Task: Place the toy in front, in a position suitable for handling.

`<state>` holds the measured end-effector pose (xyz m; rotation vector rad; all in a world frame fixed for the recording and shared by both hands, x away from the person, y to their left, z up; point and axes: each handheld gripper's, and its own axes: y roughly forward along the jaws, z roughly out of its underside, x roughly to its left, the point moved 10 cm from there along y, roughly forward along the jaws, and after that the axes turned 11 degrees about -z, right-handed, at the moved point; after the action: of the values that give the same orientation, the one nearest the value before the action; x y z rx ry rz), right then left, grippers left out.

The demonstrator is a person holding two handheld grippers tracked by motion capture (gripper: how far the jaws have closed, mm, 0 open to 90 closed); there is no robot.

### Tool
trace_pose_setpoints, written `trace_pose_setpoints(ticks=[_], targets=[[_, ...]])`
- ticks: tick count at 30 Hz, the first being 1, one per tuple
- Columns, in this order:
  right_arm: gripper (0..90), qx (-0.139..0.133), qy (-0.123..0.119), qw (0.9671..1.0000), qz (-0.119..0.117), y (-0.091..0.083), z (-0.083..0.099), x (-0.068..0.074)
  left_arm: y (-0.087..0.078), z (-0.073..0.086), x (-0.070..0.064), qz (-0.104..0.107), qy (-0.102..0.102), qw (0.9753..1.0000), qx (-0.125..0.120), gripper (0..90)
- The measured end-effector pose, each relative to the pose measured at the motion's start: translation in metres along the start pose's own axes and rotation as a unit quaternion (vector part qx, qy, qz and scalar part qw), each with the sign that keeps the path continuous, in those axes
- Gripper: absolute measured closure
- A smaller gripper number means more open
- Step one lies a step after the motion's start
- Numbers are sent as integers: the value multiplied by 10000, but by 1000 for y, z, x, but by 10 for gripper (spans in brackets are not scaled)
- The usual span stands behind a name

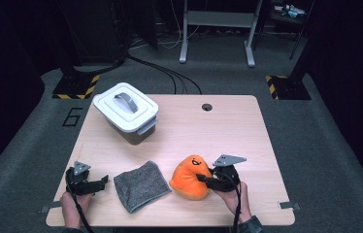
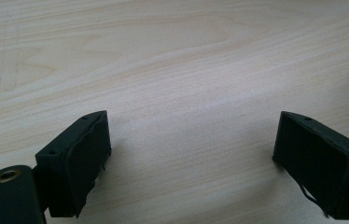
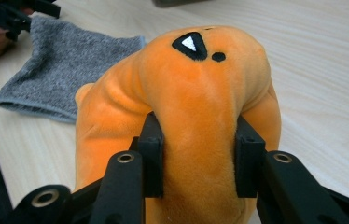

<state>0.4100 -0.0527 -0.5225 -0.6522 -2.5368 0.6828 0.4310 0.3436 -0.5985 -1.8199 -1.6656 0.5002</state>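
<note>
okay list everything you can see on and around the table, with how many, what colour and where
plush toy: one, orange, front right of the table, pinched in the right claw
cloth: one, grey, front centre, left of the plush toy
lidded box: one, white lid with grey handle, back left
table: one, light wood, with a cable hole at its back edge
desk frame: one, grey, on the floor behind the table
left claw: one, black, open, front left, holding nothing
right claw: one, black, shut on the plush toy
</note>
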Motion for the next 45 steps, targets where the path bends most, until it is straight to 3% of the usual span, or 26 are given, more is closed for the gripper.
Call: trace_pose_setpoints(ticks=[15,22,29,45], targets=[[626,-367,122,9986,360,3,-36,-25,0,0,0,-4,-3,10000,2,107],[620,-517,206,9974,467,18,-58,-38,0,0,0,-5,-13,10000,3,107],[613,-499,236,9968,576,39,-71,-50,0,0,0,-6,-9,10000,-1,107],[598,-661,315,9950,678,63,-96,-60,0,0,0,-6,-7,10000,1,107]])
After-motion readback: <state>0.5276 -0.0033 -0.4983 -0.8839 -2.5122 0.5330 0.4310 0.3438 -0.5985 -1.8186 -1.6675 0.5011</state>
